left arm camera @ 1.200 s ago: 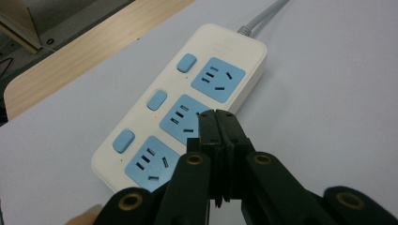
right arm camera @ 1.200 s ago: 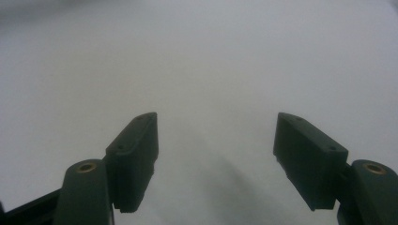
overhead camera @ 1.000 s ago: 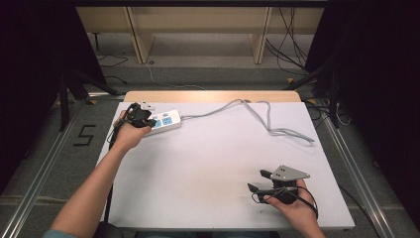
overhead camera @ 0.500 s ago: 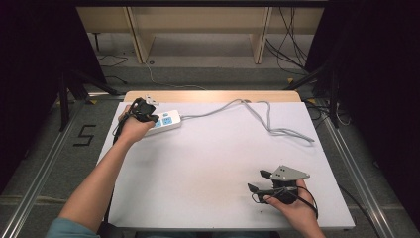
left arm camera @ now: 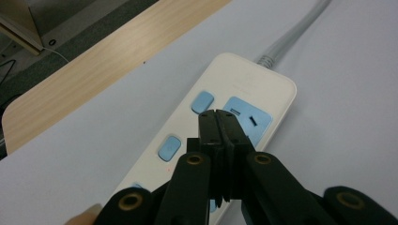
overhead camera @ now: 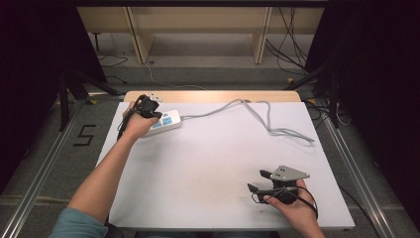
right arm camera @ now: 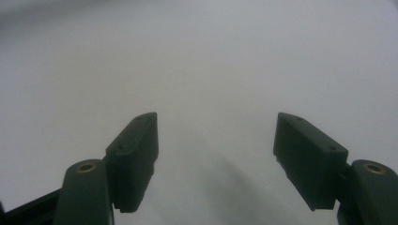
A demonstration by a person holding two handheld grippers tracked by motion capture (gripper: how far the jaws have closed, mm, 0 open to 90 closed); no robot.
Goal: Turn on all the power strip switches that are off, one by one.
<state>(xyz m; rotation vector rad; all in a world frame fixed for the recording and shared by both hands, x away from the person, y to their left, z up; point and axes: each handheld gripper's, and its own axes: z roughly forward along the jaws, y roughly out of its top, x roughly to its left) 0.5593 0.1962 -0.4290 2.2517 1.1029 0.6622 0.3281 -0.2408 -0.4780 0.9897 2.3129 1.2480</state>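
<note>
White table [overhead camera: 208, 163] is holding a power strip [left arm camera: 234, 93]; your left gripper [left arm camera: 219, 123], pressed together, is hovering right above its buttons, while your right gripper [right arm camera: 216, 140] is resting spread, far away.

Cream power strip [left arm camera: 234, 122] with pale-blue buttons, grey cable [overhead camera: 257, 111], white table [overhead camera: 213, 163]

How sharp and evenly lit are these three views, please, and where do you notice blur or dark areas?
High view: the white table is evenly lit, while both sides fall into near-black. Left gripper view: the power strip is fairly sharp, and the shut left tongs close to the lens look slightly soft. Right gripper view: the open right tongs are blurred, over a hazy, featureless tabletop with a faint shadow.
</note>
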